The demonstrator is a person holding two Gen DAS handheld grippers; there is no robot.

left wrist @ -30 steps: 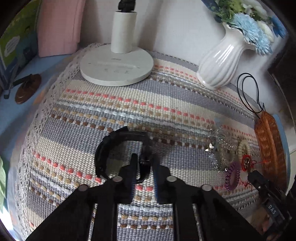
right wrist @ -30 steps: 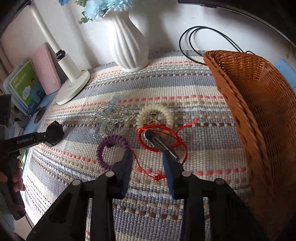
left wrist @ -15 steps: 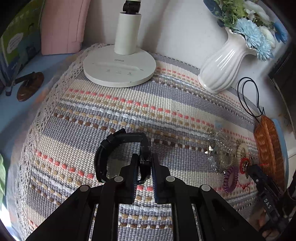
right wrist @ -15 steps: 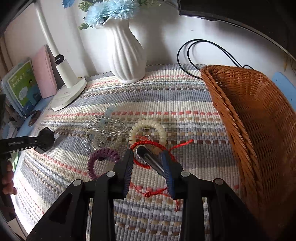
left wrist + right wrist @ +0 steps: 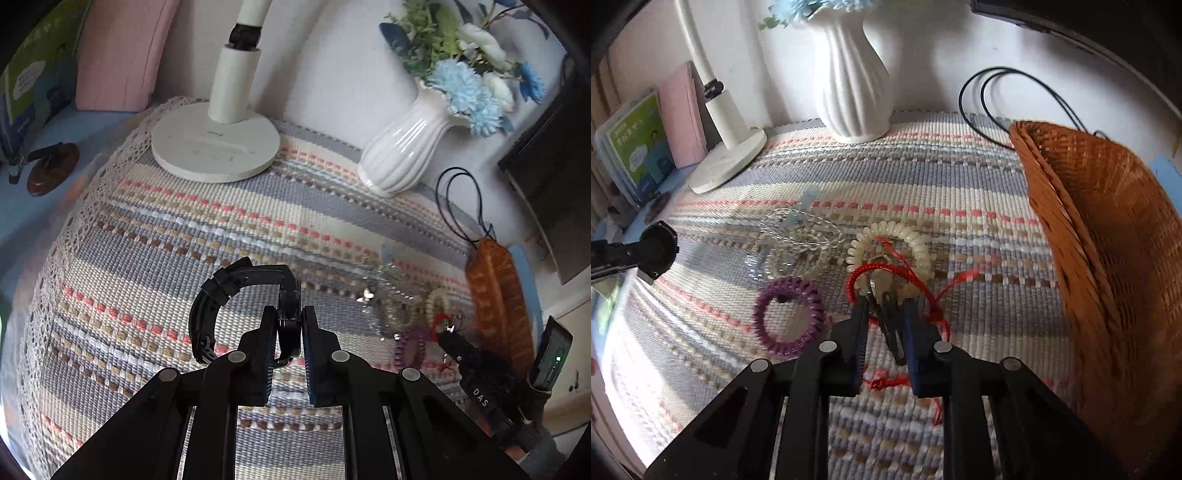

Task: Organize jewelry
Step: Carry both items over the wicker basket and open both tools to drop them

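While the striped woven mat carries everything we are sorting, the wicker basket stands at its three o'clock edge in the right wrist view, tipped so its open side faces the jewelry, and we judge it the place the pieces are bound for. At twelve o'clock on the mat sits the white ribbed vase, with the lamp base at ten o'clock. Our left gripper pinches the black wristwatch by its case, the strap curling out toward ten o'clock from the fingers. Our right gripper has just been closing, and its jaws now press on a dark metal hair clip tangled in the red cord bracelet. That cord lies over the cream spiral hair tie at twelve o'clock of the fingers; the purple spiral hair tie rests at nine o'clock, and the clear bead strands at eleven. We see the risk here: lifting the clip may drag the red cord along, and the cord could snag the cream tie and pull it across the mat or drop it short of the basket. The watch, held by one narrow part, could swing and slip.
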